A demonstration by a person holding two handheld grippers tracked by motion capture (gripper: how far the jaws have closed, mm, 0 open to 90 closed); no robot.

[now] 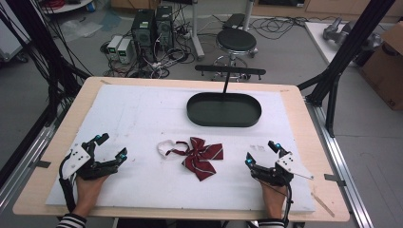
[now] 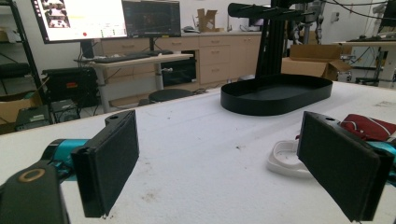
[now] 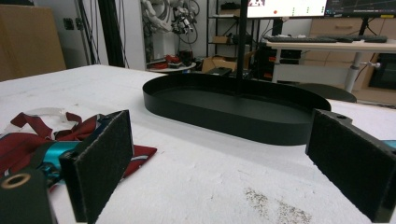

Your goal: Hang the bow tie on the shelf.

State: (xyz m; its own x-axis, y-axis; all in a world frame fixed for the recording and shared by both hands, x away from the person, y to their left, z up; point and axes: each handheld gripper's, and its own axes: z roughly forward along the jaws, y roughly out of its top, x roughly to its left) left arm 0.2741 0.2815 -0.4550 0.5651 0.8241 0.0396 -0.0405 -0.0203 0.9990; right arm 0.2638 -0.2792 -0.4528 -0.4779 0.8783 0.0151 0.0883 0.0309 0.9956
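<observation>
The dark red bow tie [image 1: 202, 155] with thin pale stripes lay flat on the white mat [image 1: 142, 114], near the front middle of the bench [image 1: 57, 142], between the two tools and well apart from both. Its white neck strap [image 1: 166, 148] curled off its left side. The bow's long axis ran roughly across the bench, tilted a little so that the right wing sat slightly higher in the high view; a lower lobe hung toward the person's edge. Its knot faced up.

The left tool [image 1: 110, 146] rested on the mat at the front left, its jaws spread wide with nothing between them. The right tool [image 1: 259, 152] rested at the front right, likewise wide open and empty.

Judging by the layout, the work in hand was probably a reach for the bow. To do it well, a tool would likely need to come in low along the mat and close across the narrow knot or one wing, crosswise to the long axis, so the limp cloth would not fold or slip. The strap could snag or trail, so it wanted watching.

Behind the bow stood the black oval tray [image 1: 224, 109] with its T-shaped stand [image 1: 230, 72], nothing in it.
</observation>
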